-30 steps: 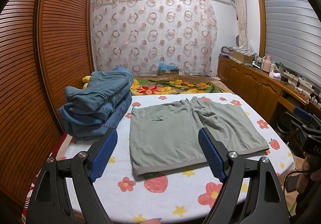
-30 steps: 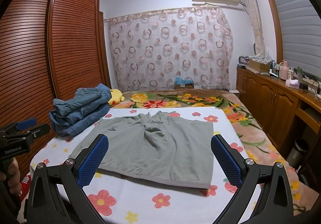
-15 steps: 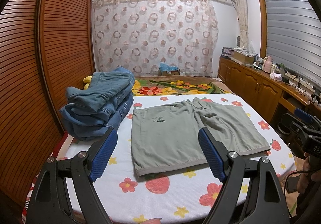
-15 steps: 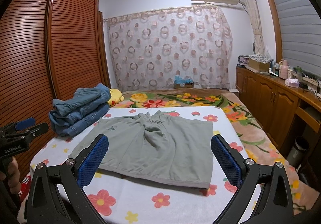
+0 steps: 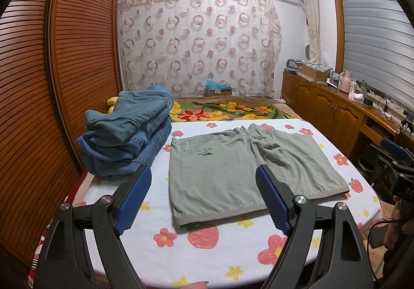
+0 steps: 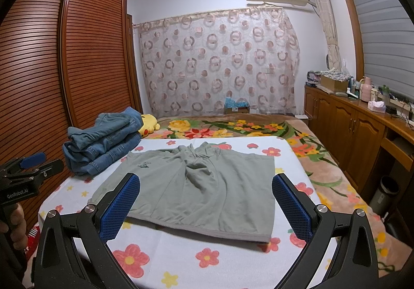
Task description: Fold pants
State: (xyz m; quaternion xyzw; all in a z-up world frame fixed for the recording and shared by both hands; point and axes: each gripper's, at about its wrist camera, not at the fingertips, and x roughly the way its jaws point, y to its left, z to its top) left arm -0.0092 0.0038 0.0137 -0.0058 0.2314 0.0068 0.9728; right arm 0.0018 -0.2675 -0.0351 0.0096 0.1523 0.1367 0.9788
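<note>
Grey-green shorts (image 5: 243, 170) lie flat on the white flowered tabletop (image 5: 207, 250), waistband toward me, a small dark logo on the left leg. They also show in the right wrist view (image 6: 204, 185). My left gripper (image 5: 204, 198) is open and empty, held above the near edge in front of the shorts' left half. My right gripper (image 6: 205, 206) is open and empty, held in front of the waistband. Each gripper shows at the edge of the other's view.
A stack of folded blue jeans (image 5: 126, 133) sits at the table's left rear, also in the right wrist view (image 6: 103, 141), with a yellow plush toy (image 6: 148, 124) behind. Wooden slatted wardrobe (image 5: 51, 82) on the left, low cabinets (image 6: 362, 139) on the right, flowered bed beyond.
Both grippers have held almost still; the views shifted only slightly. The shorts have not moved.
</note>
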